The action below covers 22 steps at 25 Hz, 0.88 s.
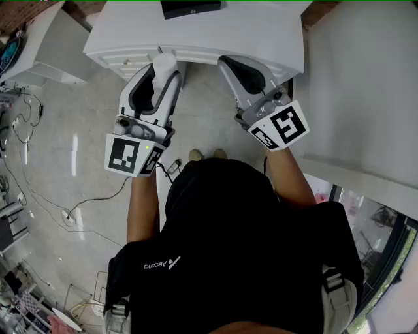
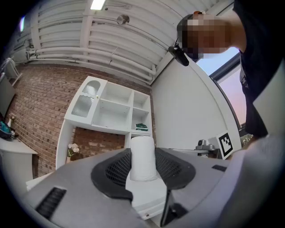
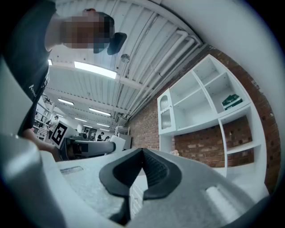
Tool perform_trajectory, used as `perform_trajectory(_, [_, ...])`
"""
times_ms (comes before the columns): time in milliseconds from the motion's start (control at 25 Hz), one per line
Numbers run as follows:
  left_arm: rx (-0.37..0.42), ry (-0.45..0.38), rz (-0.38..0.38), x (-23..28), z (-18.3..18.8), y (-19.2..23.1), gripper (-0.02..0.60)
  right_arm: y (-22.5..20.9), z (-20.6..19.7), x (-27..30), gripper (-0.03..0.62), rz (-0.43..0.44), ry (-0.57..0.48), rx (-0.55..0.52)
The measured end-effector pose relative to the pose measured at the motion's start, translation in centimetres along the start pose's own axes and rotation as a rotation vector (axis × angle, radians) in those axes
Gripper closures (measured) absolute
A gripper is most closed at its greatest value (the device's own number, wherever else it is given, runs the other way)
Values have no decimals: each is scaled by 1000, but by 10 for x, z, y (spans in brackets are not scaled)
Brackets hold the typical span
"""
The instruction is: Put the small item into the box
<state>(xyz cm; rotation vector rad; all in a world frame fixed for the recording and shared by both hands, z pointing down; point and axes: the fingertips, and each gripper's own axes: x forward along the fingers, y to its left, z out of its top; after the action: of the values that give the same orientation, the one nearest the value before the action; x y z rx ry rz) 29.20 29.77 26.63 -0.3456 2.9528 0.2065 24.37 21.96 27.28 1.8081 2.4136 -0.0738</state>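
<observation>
A small white cylinder [image 1: 163, 64] stands upright between the jaws of my left gripper [image 1: 160, 70], held in the air in front of a white table [image 1: 261, 32]. In the left gripper view the cylinder [image 2: 143, 162] fills the gap, and the left gripper [image 2: 143, 151] is shut on it with both dark pads against its sides. To the right at about the same height, my right gripper [image 1: 230, 64] is shut with nothing in it. Its pads meet at the tip of the right gripper [image 3: 142, 153]. A dark flat object [image 1: 190, 8] lies on the table's far edge, cut off by the picture.
A white shelf unit [image 2: 111, 109] hangs on a brick wall and also shows as shelves [image 3: 200, 102] in the right gripper view. A white wall [image 1: 366, 85] runs along the right. Cables [image 1: 39, 196] trail over the floor at the left, near another white desk [image 1: 39, 45].
</observation>
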Motion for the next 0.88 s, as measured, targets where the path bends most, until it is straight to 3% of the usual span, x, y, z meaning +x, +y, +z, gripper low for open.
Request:
perform_trajectory(520, [1, -12, -18, 4, 2, 26, 417, 0, -6, 22, 593, -13, 6, -3])
perform_trajectory(880, [-4, -35, -72, 6, 6, 52, 417, 5, -11, 36, 592, -72, 21, -32])
